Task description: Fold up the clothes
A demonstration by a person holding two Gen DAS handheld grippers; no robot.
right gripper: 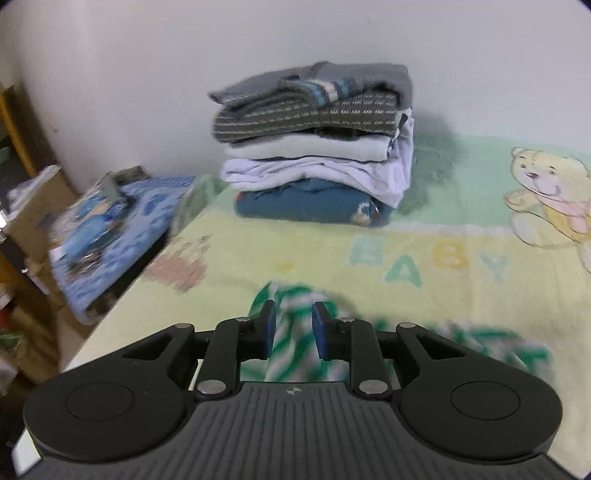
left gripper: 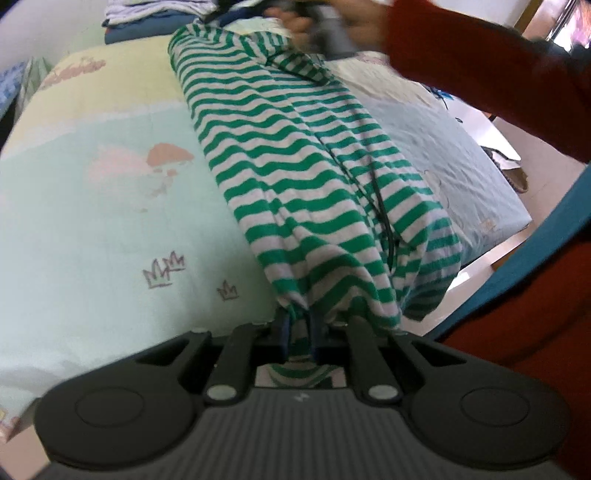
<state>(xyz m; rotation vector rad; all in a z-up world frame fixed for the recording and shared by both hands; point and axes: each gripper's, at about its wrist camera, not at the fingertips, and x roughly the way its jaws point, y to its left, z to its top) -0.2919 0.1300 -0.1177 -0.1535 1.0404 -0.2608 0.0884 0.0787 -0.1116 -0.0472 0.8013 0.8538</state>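
Left gripper low at 6 o'clock of its view, blue pads pinched close on one end of the striped shirt, cloth bunched between them and running down behind. Shirt is stretched in a long band from there up toward 12 o'clock across the bed, lifted off the sheet near the gripper and lying on it farther up. At 1 o'clock a hand in a red sleeve grips the other tool at the shirt's far end, blurred. Right gripper points along the bed toward the wall; striped cloth sits between its blue fingers, but a gap shows at each side and the cloth is motion-blurred, so cannot tell if it is clamped. Folded stack at 12 o'clock against the wall, well apart from the shirt. Bare sheet between stack and shirt and out to 3 o'clock. Bed's left edge at 9 o'clock, with a blue packet just past it. In left view the bed's right edge drops to floor at 3 o'clock.
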